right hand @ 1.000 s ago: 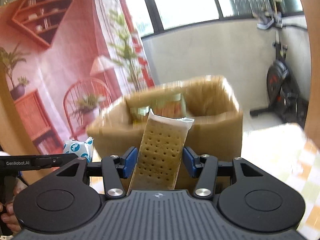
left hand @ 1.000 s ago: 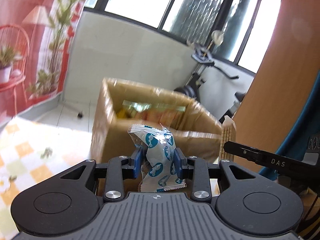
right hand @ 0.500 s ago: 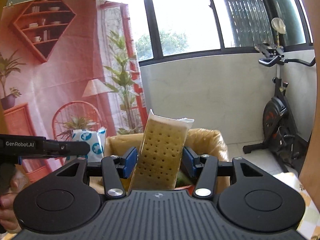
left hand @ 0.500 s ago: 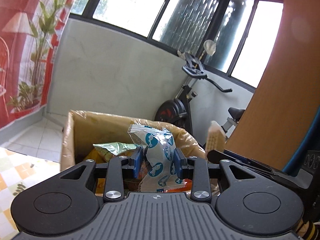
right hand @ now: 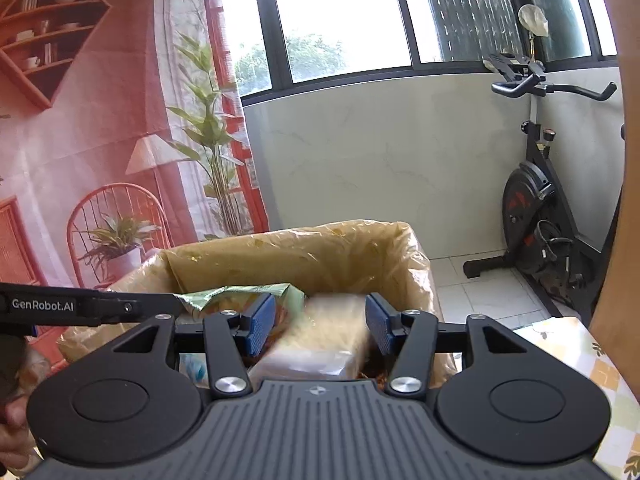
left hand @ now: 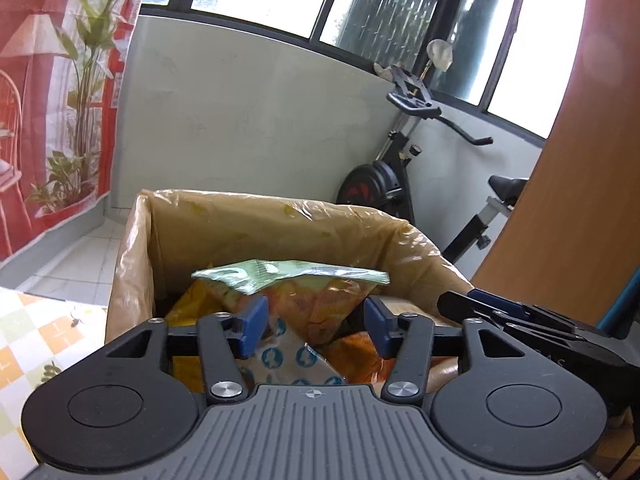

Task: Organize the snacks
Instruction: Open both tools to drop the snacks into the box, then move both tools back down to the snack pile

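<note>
Left wrist view: left gripper [left hand: 312,328] jaws opening, blue-white packet [left hand: 288,360] loose below them; light, crinkly.
Right gripper [right hand: 320,326]: jaws apart, cracker pack [right hand: 320,344] blurred between them; brittle, hold its sides.
Box [left hand: 248,216]: ahead, beneath both.

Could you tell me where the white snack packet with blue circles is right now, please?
In the left wrist view, the white snack packet lies inside the lined cardboard box, below the opening left gripper, beside orange packets.

light: bright daylight from the windows [right hand: 340,20], panes blown out white | shadows: soft, box [left hand: 280,216] interior dim | glare: sheen on the plastic liner [right hand: 312,256] | blur: cracker packet [right hand: 320,340] smeared by motion, rest sharp | distortion: strong fisheye bending at edges, dark vignetted corners
</note>
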Action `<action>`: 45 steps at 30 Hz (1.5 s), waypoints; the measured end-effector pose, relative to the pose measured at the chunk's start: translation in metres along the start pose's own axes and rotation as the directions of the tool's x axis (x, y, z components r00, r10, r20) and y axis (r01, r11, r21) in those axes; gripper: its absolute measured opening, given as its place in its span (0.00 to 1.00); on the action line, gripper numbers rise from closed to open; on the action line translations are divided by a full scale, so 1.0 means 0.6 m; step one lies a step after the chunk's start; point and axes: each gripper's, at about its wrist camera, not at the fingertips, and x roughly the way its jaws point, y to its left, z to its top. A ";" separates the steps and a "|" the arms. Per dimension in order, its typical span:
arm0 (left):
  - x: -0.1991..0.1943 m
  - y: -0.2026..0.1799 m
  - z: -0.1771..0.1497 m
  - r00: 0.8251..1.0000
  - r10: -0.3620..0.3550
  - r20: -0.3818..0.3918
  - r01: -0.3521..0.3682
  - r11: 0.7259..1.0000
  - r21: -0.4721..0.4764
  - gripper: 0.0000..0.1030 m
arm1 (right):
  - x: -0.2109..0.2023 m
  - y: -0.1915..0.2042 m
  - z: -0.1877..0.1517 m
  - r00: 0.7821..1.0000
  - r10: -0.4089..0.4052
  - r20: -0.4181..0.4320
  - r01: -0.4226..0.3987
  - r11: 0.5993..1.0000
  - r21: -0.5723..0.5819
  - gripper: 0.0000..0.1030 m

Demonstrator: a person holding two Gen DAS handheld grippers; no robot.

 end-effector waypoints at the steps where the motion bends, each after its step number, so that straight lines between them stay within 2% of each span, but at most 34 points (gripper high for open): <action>1: -0.004 0.001 -0.002 1.000 -0.002 -0.006 0.002 1.000 -0.001 0.54 | -0.004 0.000 -0.003 1.000 -0.005 0.003 0.005 1.000 -0.003 0.54; 7: -0.040 -0.002 -0.008 1.000 -0.002 -0.008 0.002 0.999 0.033 0.54 | -0.036 -0.003 -0.023 1.000 -0.008 0.001 0.008 1.000 0.029 0.54; 15: -0.097 -0.009 -0.014 1.000 -0.010 -0.001 0.010 0.998 0.059 0.55 | -0.098 0.013 -0.037 1.000 0.025 0.019 -0.026 0.998 0.062 0.54; 22: -0.140 -0.002 -0.052 0.999 -0.016 -0.036 0.018 0.999 0.039 0.55 | -0.146 0.022 -0.057 1.000 0.028 0.002 -0.028 0.997 0.072 0.54; 26: -0.150 0.004 -0.089 0.998 -0.006 -0.064 0.009 0.999 0.041 0.62 | -0.165 0.026 -0.080 0.999 0.030 -0.026 -0.027 0.996 0.082 0.54; 29: -0.146 0.011 -0.123 0.993 0.007 -0.115 -0.004 0.999 0.034 0.63 | -0.175 0.029 -0.106 0.998 0.032 -0.060 -0.026 0.996 0.085 0.54; 32: -0.130 0.019 -0.157 0.984 -0.009 -0.178 0.009 1.000 -0.002 0.63 | -0.178 0.032 -0.135 0.993 0.034 -0.109 -0.024 0.996 0.090 0.54; 35: -0.111 0.020 -0.190 0.972 -0.018 -0.233 0.019 1.000 0.001 0.63 | -0.178 0.037 -0.164 0.987 0.032 -0.160 -0.018 0.996 0.087 0.54; 40: -0.071 0.008 -0.242 0.939 -0.072 -0.335 0.079 0.997 0.007 0.62 | -0.178 0.039 -0.196 0.977 0.022 -0.214 -0.003 0.996 0.088 0.54; 45: -0.040 -0.020 -0.291 0.901 -0.075 -0.426 0.107 0.993 0.050 0.63 | -0.175 0.031 -0.203 0.973 0.013 -0.230 0.009 0.995 0.095 0.54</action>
